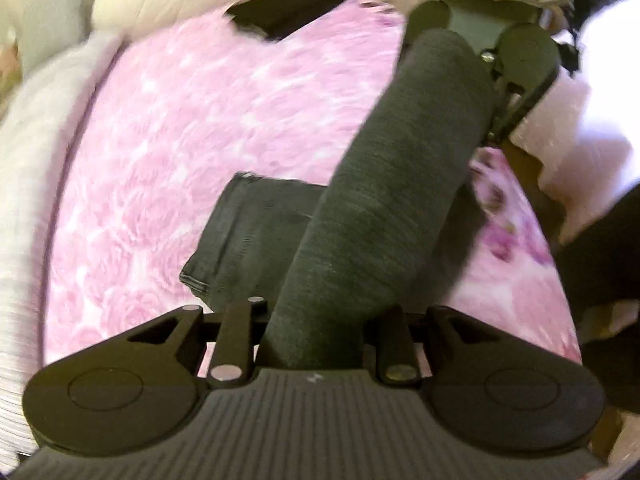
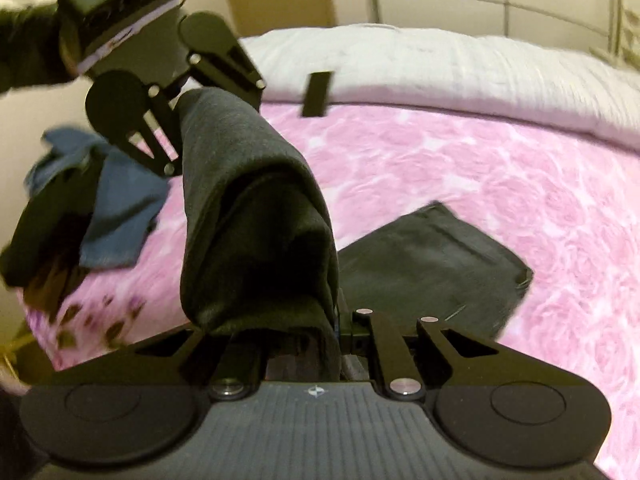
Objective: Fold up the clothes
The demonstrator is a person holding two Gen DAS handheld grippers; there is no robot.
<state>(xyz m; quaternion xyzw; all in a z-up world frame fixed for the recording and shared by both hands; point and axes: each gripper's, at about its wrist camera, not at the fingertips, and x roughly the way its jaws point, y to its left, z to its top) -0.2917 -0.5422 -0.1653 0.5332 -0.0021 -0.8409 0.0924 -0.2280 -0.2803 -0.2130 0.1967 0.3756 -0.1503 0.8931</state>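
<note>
A dark grey garment is stretched in the air between the two grippers, above a pink blanket with a rose pattern. In the left wrist view the cloth runs as a thick rolled band from the left gripper up and away to the right gripper at the top right. The near end of the band goes down between the left gripper's fingers, which are clamped on it. In the right wrist view the same garment drapes in a heavy fold from the right gripper up to the left gripper at the upper left. The right gripper's jaws are closed on the folded edge, though the cloth hides the fingertips, so the exact grip is hard to make out.

Below the held garment a folded dark piece of clothing lies flat on the blanket. A blue cloth lies crumpled near the left edge of the bed, partly under a dark item. A white pillow lies along the far side, with a small black rectangular object resting at its edge. Both views are motion-blurred, and no writing or brand mark can be read; only a small round symbol shows on each gripper's body.
</note>
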